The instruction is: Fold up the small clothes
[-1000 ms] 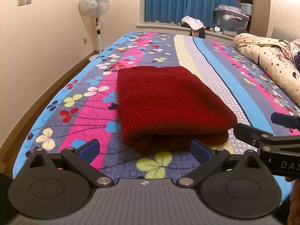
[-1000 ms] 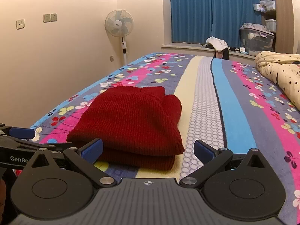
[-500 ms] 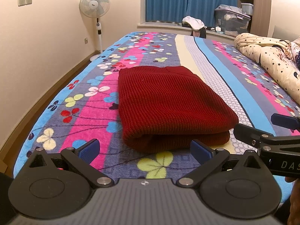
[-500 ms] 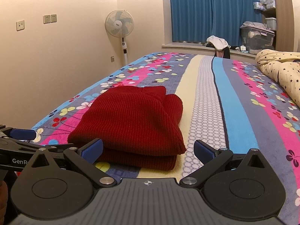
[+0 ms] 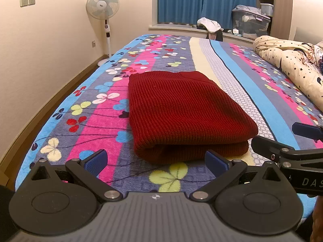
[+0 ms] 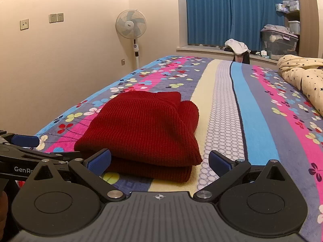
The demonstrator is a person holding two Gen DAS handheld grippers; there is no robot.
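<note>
**A:** ok so what's on the bed (image 5: pixel 250 92)? how many clothes?

**B:** One red sweater (image 5: pixel 181 113), folded into a thick rectangle, two layers showing at the near edge. It lies on the near part of the bed, over the pink and purple flower stripes, its right edge reaching onto the cream stripe. Nothing touches it.

**A:** and the grippers?

**B:** Two. The left gripper (image 5: pixel 155 161) sits just short of the sweater's near fold, jaws spread wide, nothing between them. The right gripper (image 6: pixel 159 161) is the same deal: jaws wide apart, empty, hovering near the sweater's near right corner. Each camera catches the other gripper poking in from the side, so they're side by side, both apart from the knit. Four blue pads total, two per gripper.

**A:** anything else around?

**B:** One star-print quilt (image 5: pixel 290 60) bunched on the far right of the bed, well apart from the sweater. One standing fan (image 6: pixel 131 26) by the left wall. One set of blue curtains (image 6: pixel 232 12) at the back, a sill under it with a pile of white cloth (image 6: pixel 236 46), and one clear storage bin (image 6: pixel 278 40) to the right. Three wall plates show in the right view.
</note>
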